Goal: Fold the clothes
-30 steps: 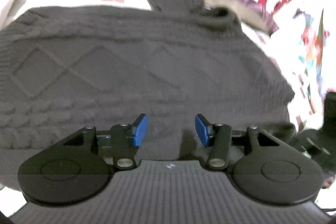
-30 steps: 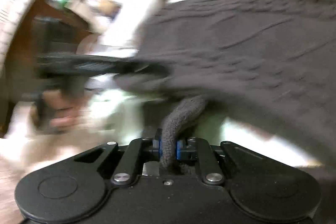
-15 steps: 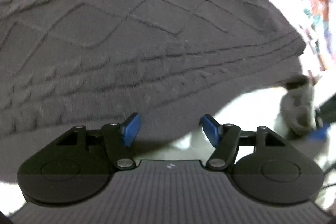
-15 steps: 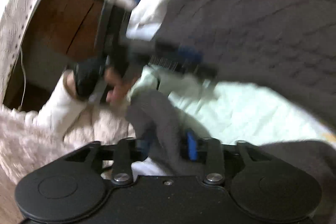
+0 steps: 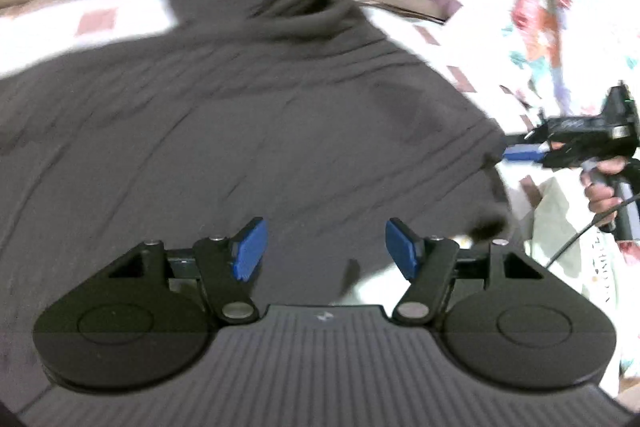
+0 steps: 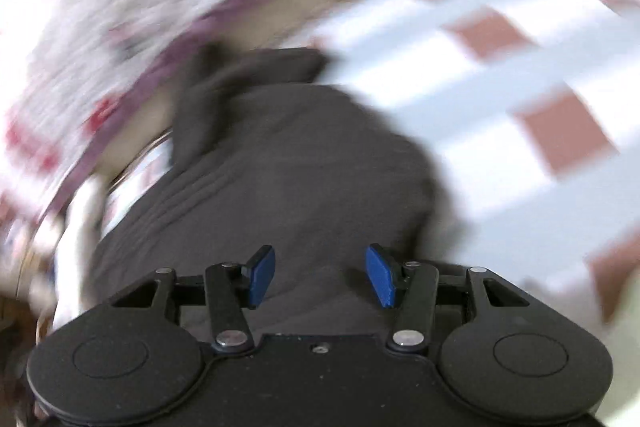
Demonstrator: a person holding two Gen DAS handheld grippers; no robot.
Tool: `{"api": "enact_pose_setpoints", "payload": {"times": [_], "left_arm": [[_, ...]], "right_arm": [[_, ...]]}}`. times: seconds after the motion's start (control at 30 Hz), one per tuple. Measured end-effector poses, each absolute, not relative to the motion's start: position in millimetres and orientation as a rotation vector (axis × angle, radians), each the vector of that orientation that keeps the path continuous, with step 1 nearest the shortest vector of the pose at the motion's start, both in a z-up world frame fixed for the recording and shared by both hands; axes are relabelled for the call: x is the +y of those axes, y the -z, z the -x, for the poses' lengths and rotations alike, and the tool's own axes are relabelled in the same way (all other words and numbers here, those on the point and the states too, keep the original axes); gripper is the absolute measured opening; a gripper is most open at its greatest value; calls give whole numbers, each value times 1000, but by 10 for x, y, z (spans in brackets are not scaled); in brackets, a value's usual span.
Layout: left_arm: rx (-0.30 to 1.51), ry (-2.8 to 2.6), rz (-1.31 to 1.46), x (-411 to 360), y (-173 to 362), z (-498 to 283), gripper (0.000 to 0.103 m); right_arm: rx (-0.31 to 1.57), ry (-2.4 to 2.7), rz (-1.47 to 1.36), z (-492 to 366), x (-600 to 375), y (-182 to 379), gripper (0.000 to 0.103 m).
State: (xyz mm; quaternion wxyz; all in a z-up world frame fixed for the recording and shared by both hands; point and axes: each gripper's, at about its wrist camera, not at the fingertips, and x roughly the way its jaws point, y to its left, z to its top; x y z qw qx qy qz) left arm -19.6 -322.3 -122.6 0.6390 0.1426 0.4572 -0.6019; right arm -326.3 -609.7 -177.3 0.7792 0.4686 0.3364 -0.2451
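Risk is judged in the loose near edge of the dark grey cable-knit sweater [image 5: 256,131], spread on the checked bedsheet [image 6: 520,75]: both the left gripper [image 5: 322,247] and right gripper [image 6: 320,277] are seen wide apart, empty, the right's jaws just opened, so the fold may slump

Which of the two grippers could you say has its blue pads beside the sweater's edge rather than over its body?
The right gripper, seen from the left wrist camera, at the dark sweater's side edge; the left gripper hangs open above the knit.

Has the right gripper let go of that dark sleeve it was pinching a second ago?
Yes. The right gripper has just been opening; nothing sits between its pads now. It has swung from the sweater's near edge toward the checked bedsheet side.
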Motion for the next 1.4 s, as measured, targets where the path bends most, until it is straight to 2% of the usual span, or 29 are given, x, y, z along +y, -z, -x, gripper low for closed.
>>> {"api": "enact_pose_setpoints", "payload": {"times": [0.07,0.13,0.17,0.2,0.23,0.3,0.4,0.5,0.63,0.8,0.9,1.07,1.13,1.27,1.3,1.4], "left_arm": [[1004,1413,-358,-3587,1218,322,59],[1015,1467,-361,-3898,1245,451,48],[1031,1491,-360,-4047,1266,516,35],[1047,1503,-364,-4187,1297,573,27],[1054,1503,-378,-4319,1335,615,26],[1069,1503,-405,-4585,1409,699,26],[1067,1531,-356,-4746,1424,672,26],[1062,1542,-283,-4690,1459,561,27],[1055,1523,-177,-4584,1569,393,28],[1055,1584,-130,-4532,1694,309,35],[1082,1580,-166,-4621,1809,340,38],[1058,1475,-272,-4631,1936,365,35],[1085,1452,-242,-4613,1947,305,37],[1114,1428,-208,-4595,1999,215,37],[1122,1427,-196,-4591,2016,206,38],[1137,1421,-178,-4594,2026,196,38]], "right_arm": [[747,558,-1101,3371,-6207,1955,56],[695,546,-1165,3420,-6227,2066,56],[648,560,-1191,3409,-6266,2089,57],[601,575,-1217,3397,-6304,2113,63],[554,589,-1243,3385,-6342,2137,68],[489,643,-1256,3302,-6425,2175,67],[428,640,-1185,3071,-6374,2084,15],[475,550,-883,2877,-5998,1711,14],[537,321,-577,2463,-5455,1564,14],[670,163,-505,2183,-5080,1751,14],[780,104,-470,2059,-4955,1836,15],[864,112,-482,2070,-4953,1771,27],[831,173,-562,2221,-5113,1678,43],[673,317,-760,2592,-5525,1521,50],[636,364,-818,2639,-5596,1533,56],[574,480,-982,2724,-5823,1625,57]]}}
